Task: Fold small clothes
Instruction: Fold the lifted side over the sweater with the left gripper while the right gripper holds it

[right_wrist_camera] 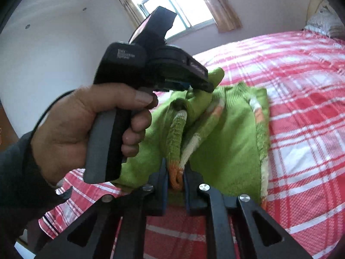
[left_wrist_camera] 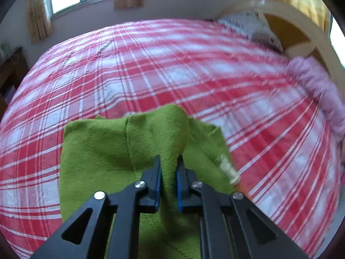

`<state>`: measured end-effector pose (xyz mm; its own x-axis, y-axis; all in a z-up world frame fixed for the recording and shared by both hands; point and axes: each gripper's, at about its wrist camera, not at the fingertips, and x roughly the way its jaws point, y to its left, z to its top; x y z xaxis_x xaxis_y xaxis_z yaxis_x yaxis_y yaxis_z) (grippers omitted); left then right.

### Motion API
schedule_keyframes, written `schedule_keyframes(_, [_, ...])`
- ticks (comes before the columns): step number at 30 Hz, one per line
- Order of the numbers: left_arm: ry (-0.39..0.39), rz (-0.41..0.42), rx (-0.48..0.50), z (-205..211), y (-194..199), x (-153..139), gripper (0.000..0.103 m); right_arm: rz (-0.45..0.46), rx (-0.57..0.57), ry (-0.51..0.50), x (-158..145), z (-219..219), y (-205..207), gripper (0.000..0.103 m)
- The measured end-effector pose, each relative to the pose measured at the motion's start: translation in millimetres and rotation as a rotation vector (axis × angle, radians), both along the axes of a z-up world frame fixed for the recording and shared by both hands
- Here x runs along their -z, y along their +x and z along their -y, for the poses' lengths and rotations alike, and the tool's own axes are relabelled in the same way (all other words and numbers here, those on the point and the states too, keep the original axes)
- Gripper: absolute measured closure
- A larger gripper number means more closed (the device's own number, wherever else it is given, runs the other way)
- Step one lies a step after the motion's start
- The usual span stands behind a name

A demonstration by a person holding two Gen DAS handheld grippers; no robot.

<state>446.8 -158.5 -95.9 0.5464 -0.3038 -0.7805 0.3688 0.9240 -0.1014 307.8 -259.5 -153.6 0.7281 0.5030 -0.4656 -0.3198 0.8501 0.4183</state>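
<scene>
Both tools clamped on the green sweater (left_wrist_camera: 97, 151): left tool (left_wrist_camera: 168, 161) pinches a raised fold of plain knit, right tool (right_wrist_camera: 175, 172) grips the striped orange cuff (right_wrist_camera: 175, 176). Sweater sits bunched near the front edge of the plaid bed (left_wrist_camera: 194, 64), running away from both tools toward the far edge. Left hand (right_wrist_camera: 86, 125) is nearer the bulk.

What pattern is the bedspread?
Red and white plaid bedspread, clearest in the left wrist view.

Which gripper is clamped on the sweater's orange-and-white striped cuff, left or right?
The right gripper: its jaws pinch the striped cuff of the green sweater. The left gripper holds only plain green knit.
</scene>
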Motion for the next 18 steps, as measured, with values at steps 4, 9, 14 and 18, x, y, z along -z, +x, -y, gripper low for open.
schedule_keyframes(4, [-0.038, -0.006, 0.023, 9.4, -1.6, -5.9, 0.092, 0.05, 0.018, -0.013, -17.4, 8.7, -14.7, 0.093])
schedule_keyframes(9, [0.152, 0.005, -0.007, 36.1, -2.9, 15.7, 0.081, 0.004, 0.047, -0.021, -9.3, 22.6, -23.4, 0.093])
schedule_keyframes(14, [0.311, 0.063, -0.057, 52.1, -5.6, 31.3, 0.03, -0.031, 0.038, -0.033, 8.7, 19.6, -23.8, 0.093])
schedule_keyframes(18, [0.385, 0.055, -0.029, 58.7, -4.3, 43.0, 0.029, -0.03, 0.036, -0.022, 13.4, 22.7, -17.7, 0.093])
